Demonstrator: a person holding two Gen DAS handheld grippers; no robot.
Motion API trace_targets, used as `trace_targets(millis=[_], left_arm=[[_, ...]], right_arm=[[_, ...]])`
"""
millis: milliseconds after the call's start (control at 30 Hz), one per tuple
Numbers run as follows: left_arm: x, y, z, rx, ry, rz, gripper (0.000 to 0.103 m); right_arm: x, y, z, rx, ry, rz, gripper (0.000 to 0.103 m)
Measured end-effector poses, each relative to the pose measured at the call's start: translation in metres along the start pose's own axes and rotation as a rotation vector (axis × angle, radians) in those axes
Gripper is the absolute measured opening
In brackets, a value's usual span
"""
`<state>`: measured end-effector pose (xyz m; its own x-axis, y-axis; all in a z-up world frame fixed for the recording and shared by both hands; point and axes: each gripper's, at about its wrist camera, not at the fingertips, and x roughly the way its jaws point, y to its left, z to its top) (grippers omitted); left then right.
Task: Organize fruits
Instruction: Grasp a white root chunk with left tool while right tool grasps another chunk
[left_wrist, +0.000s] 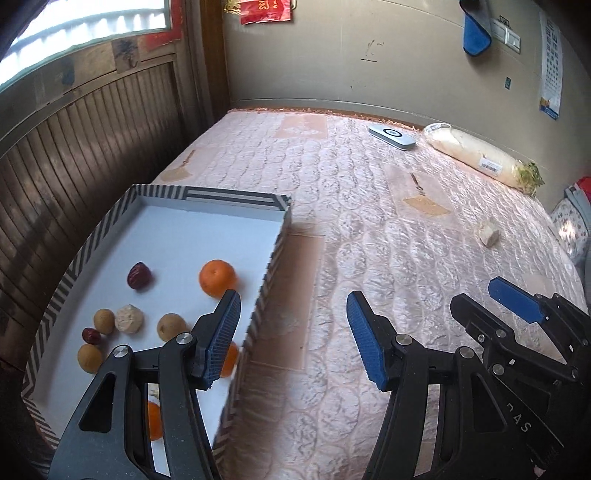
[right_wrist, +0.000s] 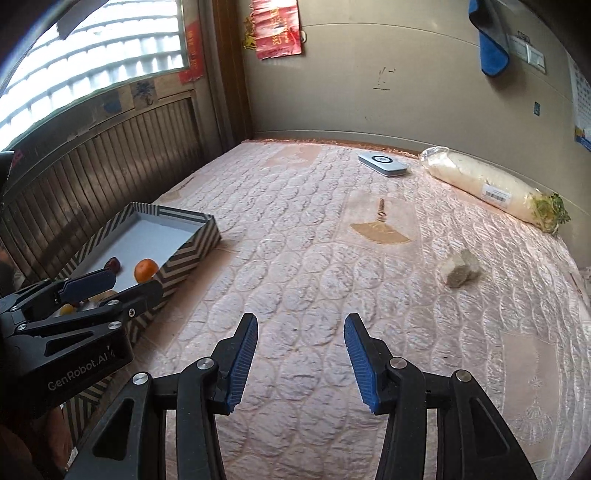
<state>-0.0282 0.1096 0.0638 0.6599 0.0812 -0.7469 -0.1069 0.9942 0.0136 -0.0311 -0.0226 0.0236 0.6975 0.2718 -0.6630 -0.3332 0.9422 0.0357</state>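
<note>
I judge most fruit sits in the striped box (left_wrist: 275, 254), so with my left gripper (left_wrist: 293, 339) and right gripper (right_wrist: 300, 363) both spread and empty, next comes reaching the pale lump (right_wrist: 459, 272) lying well right of the box.

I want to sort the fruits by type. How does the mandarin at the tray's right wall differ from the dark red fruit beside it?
The mandarin is bright orange; the dark red fruit is maroon. The mandarin is clearly bigger. Its skin looks smooth, while the dark red fruit looks wrinkled. Both lie loose on the white floor of the striped tray, apart from each other, with neither gripper touching them.
</note>
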Motion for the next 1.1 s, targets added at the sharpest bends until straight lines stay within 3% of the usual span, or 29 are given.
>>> trace_targets(millis=[467,1100], left_arm=[[0.023,-0.088,0.016,0.109,0.05,-0.109,0.06],[0.085,-0.185,0.055,0.233,0.129,-0.301,0.06]], right_arm=[[0.001,-0.1,-0.01,0.118,0.042,-0.114,0.047],[0.006,-0.19,-0.01,0.18,0.092,-0.212,0.047]])
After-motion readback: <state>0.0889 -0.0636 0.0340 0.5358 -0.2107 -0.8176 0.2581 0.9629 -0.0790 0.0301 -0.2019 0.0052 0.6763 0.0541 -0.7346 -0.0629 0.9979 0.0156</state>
